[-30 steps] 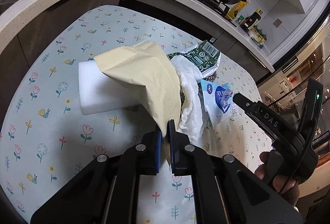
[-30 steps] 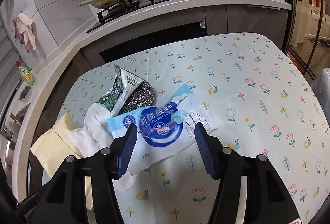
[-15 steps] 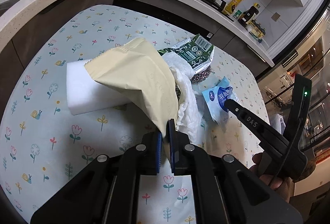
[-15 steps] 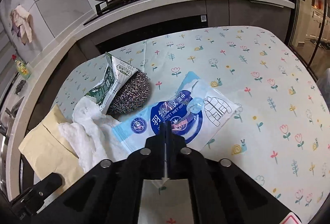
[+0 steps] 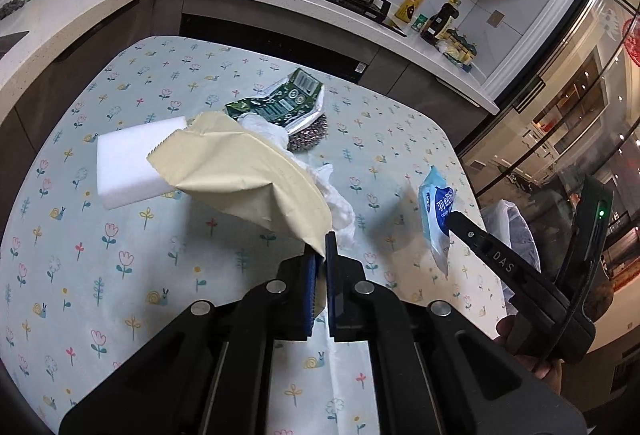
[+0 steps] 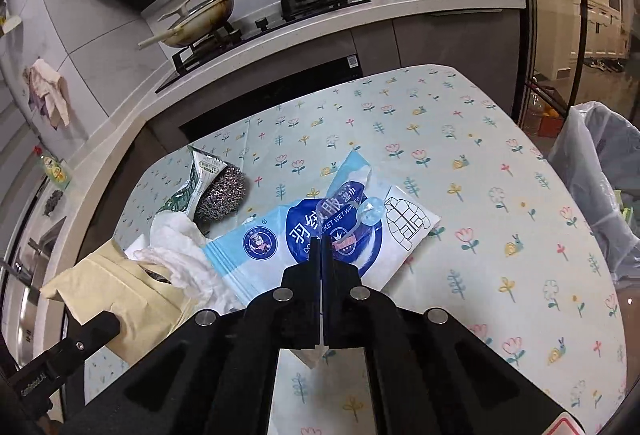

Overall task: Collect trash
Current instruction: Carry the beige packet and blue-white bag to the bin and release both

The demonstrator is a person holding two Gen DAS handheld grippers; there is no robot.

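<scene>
My left gripper (image 5: 320, 249) is shut on a corner of a pale yellow paper bag (image 5: 244, 175), held lifted above the table; the bag also shows in the right wrist view (image 6: 120, 295). My right gripper (image 6: 321, 247) is shut on a blue and white wet wipes packet (image 6: 316, 231), raised off the table; the packet also shows in the left wrist view (image 5: 438, 211). A white crumpled tissue (image 5: 336, 203), a green wrapper (image 5: 280, 103) and a steel scourer (image 5: 308, 137) lie on the floral table (image 5: 120, 255).
A white foam block (image 5: 132, 163) lies on the table behind the bag. A bin lined with a clear plastic bag (image 6: 600, 171) stands off the table's right edge. Kitchen counter with stove and pans (image 6: 248, 11) runs behind the table.
My right gripper closed on the wet wipes packet and lifted it off the table. My left gripper rose with the yellow bag still in it.
</scene>
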